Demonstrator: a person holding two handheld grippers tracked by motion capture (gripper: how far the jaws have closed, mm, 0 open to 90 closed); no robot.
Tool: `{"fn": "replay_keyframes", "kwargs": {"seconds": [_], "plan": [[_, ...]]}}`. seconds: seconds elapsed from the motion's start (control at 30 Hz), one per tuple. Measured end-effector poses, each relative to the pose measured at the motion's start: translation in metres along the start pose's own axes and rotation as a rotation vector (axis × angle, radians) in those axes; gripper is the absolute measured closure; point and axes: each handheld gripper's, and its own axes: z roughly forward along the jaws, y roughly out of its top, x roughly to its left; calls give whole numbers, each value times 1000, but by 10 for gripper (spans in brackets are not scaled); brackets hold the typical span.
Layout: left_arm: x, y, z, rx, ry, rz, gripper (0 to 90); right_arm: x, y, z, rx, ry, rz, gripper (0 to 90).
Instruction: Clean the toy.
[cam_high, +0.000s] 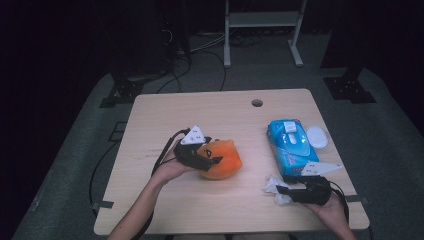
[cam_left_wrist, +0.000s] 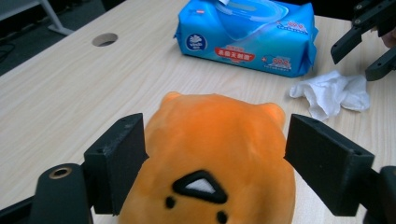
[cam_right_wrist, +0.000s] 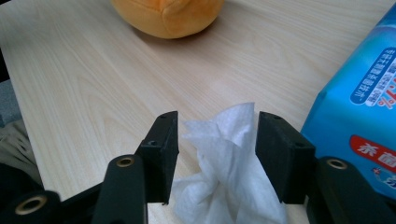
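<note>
Orange plush toy (cam_left_wrist: 210, 154), black triangular mouth

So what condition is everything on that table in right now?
Plush toy: upright, between the left gripper's open jaws.
Wipes pack: lying flat, flap lifted.
Wipe: crumpled, between the right gripper's open jaws.
White lid: lying beside the pack.

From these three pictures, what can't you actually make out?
- Small print on the blue wipes pack: too small, blurred.
- Wipes pack's far end, right claw view: cut by the frame edge.
- Orange plush toy underside: hidden by its body.
- White wipe's lower part: hidden between the right claw jaws, so grip unclear.
</note>
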Motion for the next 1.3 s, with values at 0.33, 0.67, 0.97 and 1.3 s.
{"fn": "replay_keyframes", "kwargs": {"seconds": [0.33,0.67,0.97,1.3], "plan": [[7,-9,-24,-19,36,-49,128,2,3,-2,-11,-14,-14,432],[10,-27,-45,-10,61,-76,117,4,4,-1,-15,-24,-22,379],[11,-40,-61,-5,89,-91,117,5,5,0,-10,-26,-33,369],[13,-59,-69,-2,107,-121,117,4,3,0,-9,-25,-29,367]]}}
